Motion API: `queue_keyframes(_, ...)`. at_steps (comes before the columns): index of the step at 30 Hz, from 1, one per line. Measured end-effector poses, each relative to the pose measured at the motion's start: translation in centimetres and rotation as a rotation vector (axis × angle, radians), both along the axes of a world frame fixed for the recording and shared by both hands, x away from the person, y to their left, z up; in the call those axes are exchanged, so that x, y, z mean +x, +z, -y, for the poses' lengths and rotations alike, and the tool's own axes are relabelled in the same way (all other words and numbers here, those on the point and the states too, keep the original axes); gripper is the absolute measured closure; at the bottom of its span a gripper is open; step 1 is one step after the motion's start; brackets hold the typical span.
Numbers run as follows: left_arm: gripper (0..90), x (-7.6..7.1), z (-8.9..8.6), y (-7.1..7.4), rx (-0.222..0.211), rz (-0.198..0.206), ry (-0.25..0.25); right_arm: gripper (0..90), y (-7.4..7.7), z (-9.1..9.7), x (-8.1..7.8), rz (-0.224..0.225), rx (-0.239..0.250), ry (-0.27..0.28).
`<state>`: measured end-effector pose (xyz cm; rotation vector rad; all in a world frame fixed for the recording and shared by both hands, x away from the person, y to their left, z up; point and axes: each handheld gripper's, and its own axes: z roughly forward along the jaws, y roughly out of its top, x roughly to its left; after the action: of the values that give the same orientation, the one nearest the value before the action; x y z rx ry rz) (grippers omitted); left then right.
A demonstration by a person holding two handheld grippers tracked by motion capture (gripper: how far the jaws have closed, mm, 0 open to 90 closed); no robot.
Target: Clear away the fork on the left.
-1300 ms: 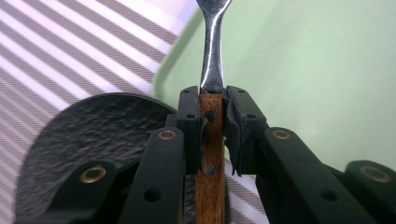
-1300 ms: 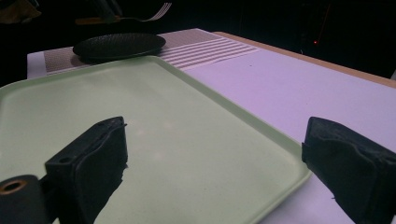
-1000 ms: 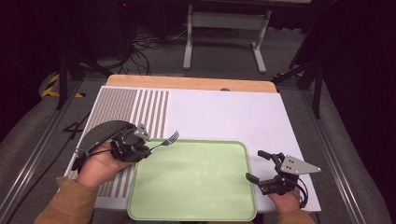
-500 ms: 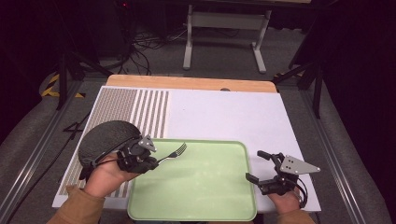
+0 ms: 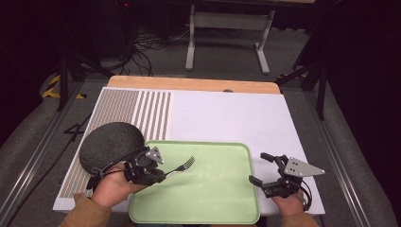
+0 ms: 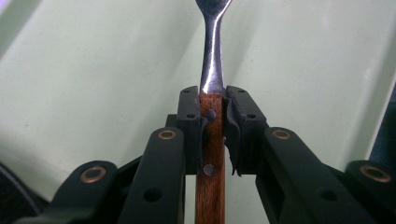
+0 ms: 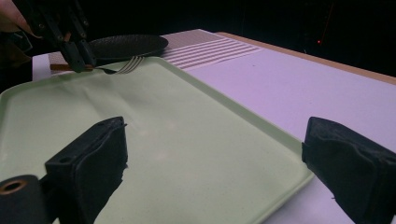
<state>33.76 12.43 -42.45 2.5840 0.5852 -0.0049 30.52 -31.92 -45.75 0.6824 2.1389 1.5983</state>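
Observation:
A fork [image 5: 182, 167] with a wooden handle is held level over the left part of the pale green tray [image 5: 213, 194], tines pointing right. My left gripper [image 5: 161, 174] is shut on its handle. In the left gripper view both jaws clamp the riveted wood, and the fork's steel neck [image 6: 212, 70] runs up over the tray [image 6: 93, 70]. My right gripper [image 5: 257, 168] stands open at the tray's right edge with nothing between its fingers [image 7: 93, 158]. From there the fork [image 7: 126, 65] and the left gripper [image 7: 74, 46] show at the tray's far corner.
A dark round plate [image 5: 111, 143] lies on the table just left of the tray, also seen as the plate [image 7: 128, 45] behind the fork. The white table top [image 5: 227, 118] has a striped patch [image 5: 142, 111] at far left and a wooden back edge [image 5: 189, 84].
My left gripper has carried the fork to the right and nearer the person, off the dark plate and over the tray. The right gripper has stayed put, open.

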Motion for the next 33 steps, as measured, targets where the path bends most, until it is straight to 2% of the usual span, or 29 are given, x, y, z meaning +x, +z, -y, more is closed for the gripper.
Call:
queue_keyframes(8,77.3,-0.4,0.3,-1.0,0.006,-0.037,-0.008,7.2,0.0,0.0,0.0,0.001,0.001,0.002)
queue_keyframes(13,77.3,-0.9,0.9,-1.5,0.027,-0.066,-0.033,7.2,0.1,0.0,-0.1,0.004,0.003,0.002)
queue_keyframes(19,77.3,-1.4,1.5,-1.9,0.05,-0.077,-0.05,7.2,0.1,0.1,-0.1,0.005,0.004,0.005)
queue_keyframes(24,77.3,-1.5,1.9,-2.3,0.09,-0.087,-0.052,7.2,0.1,0.1,-0.1,0.004,0.004,0.005)
queue_keyframes(33,77.2,-1.9,2.4,-2.5,0.115,-0.09,-0.068,7.2,0.1,0.1,-0.1,0.004,0.003,0.005)
